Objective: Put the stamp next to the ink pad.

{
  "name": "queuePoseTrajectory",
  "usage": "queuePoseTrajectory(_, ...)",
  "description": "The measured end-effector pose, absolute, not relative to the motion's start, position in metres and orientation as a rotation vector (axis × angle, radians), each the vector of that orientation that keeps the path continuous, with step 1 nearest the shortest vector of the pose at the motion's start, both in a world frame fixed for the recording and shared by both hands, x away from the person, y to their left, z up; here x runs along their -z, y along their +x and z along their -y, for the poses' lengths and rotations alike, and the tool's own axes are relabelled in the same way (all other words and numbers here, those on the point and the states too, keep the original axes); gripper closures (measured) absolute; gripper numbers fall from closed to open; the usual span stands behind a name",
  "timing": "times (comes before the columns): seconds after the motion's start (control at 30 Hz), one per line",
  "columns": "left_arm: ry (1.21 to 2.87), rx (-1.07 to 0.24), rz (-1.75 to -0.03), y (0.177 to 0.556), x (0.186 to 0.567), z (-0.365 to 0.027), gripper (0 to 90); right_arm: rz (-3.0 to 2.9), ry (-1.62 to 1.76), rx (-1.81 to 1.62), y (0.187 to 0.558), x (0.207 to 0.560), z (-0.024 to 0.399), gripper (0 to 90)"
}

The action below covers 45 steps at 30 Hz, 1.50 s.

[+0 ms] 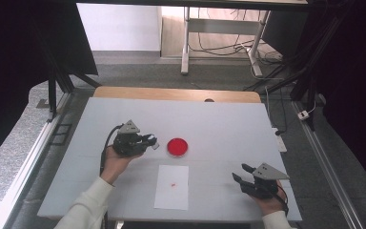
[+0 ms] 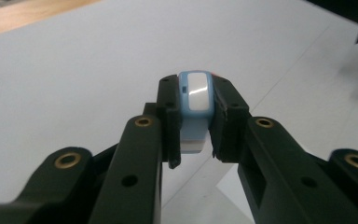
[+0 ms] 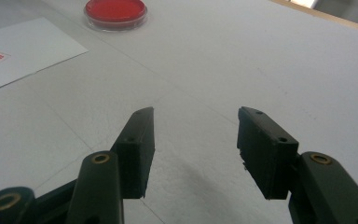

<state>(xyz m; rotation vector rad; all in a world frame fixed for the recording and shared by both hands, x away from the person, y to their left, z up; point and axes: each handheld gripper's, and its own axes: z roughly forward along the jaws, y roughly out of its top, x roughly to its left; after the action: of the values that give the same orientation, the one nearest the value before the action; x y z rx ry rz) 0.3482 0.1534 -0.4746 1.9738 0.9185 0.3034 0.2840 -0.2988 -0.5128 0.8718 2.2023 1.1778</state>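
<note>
Left gripper view: left tongs [image 2: 196, 119] clench what looks like a blue-white stamp [image 2: 195, 100]; right tongs [image 3: 196, 154] released.

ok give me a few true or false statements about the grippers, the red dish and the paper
1. The left gripper is shut on a small blue and white stamp. True.
2. The right gripper holds the red dish. False: its jaws stand open with nothing between them, and the dish sits apart on the table.
3. The sheet of paper carries a small red mark. True.
4. The red dish stands on the paper. False: it stands on the table just beyond the sheet.
</note>
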Motion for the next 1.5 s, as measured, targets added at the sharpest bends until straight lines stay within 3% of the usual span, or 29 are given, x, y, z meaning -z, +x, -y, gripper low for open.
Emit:
queuePoseTrajectory(0.47,2.091,-0.304,-0.954,0.371,0.506,-0.135,74.7,-2.215,0.856,-1.148,0.284,0.514,0.296,46.0)
queuePoseTrajectory(0.93,2.100,-0.321,-0.951,0.370,0.513,-0.131,69.9,-2.208,0.843,-1.146,0.282,0.513,0.294,46.0)
queuePoseTrajectory(1.13,2.072,-0.345,-0.957,0.367,0.509,-0.132,47.8,-2.207,0.843,-1.141,0.282,0.512,0.295,45.9)
queuePoseTrajectory(1.37,2.003,-0.309,-0.945,0.348,0.495,-0.149,37.3,-2.213,0.842,-1.144,0.284,0.512,0.295,45.4)
queuePoseTrajectory(1.5,1.969,-0.297,-0.918,0.327,0.491,-0.166,35.6,-2.220,0.843,-1.163,0.287,0.512,0.296,45.0)
